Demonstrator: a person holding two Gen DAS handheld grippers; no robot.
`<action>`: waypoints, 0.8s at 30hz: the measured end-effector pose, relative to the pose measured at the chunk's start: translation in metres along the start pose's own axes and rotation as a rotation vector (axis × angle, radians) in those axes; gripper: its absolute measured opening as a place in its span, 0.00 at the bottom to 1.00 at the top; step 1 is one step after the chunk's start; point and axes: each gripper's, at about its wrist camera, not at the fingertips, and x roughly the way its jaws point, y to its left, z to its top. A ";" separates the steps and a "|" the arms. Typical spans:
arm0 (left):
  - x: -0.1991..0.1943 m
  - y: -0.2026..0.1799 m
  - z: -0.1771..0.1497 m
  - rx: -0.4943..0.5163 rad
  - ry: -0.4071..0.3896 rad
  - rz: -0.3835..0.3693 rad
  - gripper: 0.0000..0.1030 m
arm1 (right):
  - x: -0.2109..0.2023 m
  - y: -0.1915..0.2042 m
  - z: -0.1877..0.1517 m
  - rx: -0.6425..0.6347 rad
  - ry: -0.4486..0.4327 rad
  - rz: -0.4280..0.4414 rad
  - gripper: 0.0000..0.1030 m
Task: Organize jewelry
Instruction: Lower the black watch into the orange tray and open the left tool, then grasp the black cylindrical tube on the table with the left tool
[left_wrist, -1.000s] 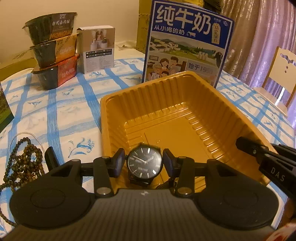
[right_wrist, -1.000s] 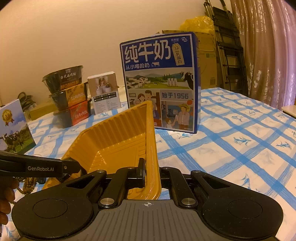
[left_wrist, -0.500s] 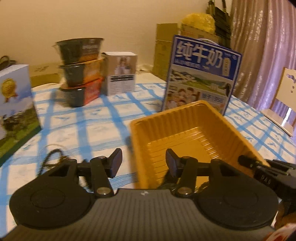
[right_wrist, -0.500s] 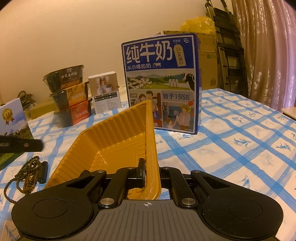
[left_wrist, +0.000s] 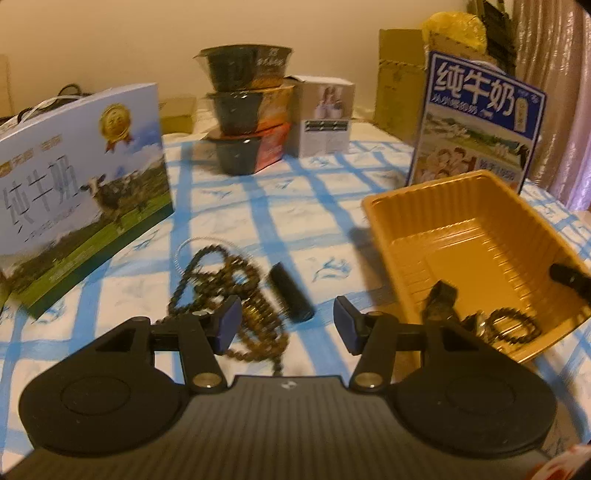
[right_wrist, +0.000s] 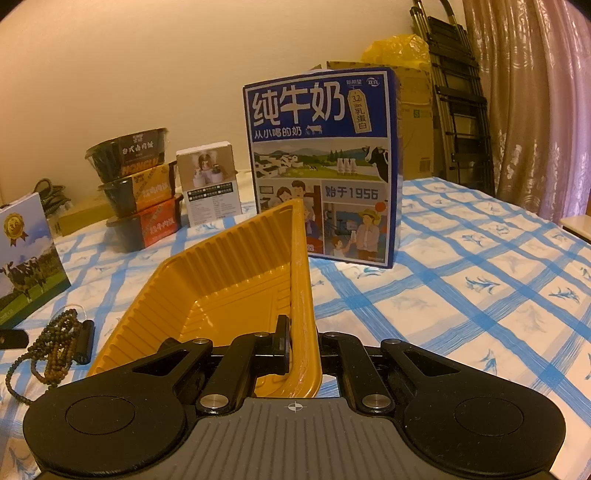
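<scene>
**Pinching the tray rim, hovering over the beads**

Hovering with fingers spread wide and nothing between them: left hand-held gripper (left_wrist: 287, 325), above the blue-checked counter (left_wrist: 310, 206). Just beyond its fingertips, a tangled string of brown prayer beads (left_wrist: 225, 291) lying on the cloth, touching or nearly touching a short black cylinder (left_wrist: 291, 295) on its right (blurred, so hard to say what it is). Further right, a yellow ribbed tray (left_wrist: 461, 236), holding near its closest corner a dark watch (left_wrist: 441, 299) and a small dark bead bracelet (left_wrist: 511, 326).

Pressed together on the tray's near right wall: right hand-held gripper (right_wrist: 301, 345), one finger inside, one outside the rim. Seen from that side, same beads (right_wrist: 55, 343) left of the tray (right_wrist: 229, 273), on the counter (right_wrist: 461, 280).

Standing farther back: a blue milk carton box (right_wrist: 321, 166) just behind the tray, a small white box (right_wrist: 210, 181), three stacked food bowls (right_wrist: 136, 184), and at far left a second milk box with a cow (left_wrist: 74, 177).
</scene>
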 end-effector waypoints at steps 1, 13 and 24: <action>0.000 0.002 -0.002 -0.002 0.006 0.003 0.50 | 0.000 0.000 0.000 0.000 0.000 0.000 0.06; 0.003 0.011 -0.016 -0.011 0.051 0.022 0.51 | 0.000 0.000 0.000 0.000 0.000 0.000 0.06; 0.009 0.013 -0.020 0.012 0.060 0.020 0.51 | 0.000 0.000 -0.001 0.012 -0.005 -0.010 0.06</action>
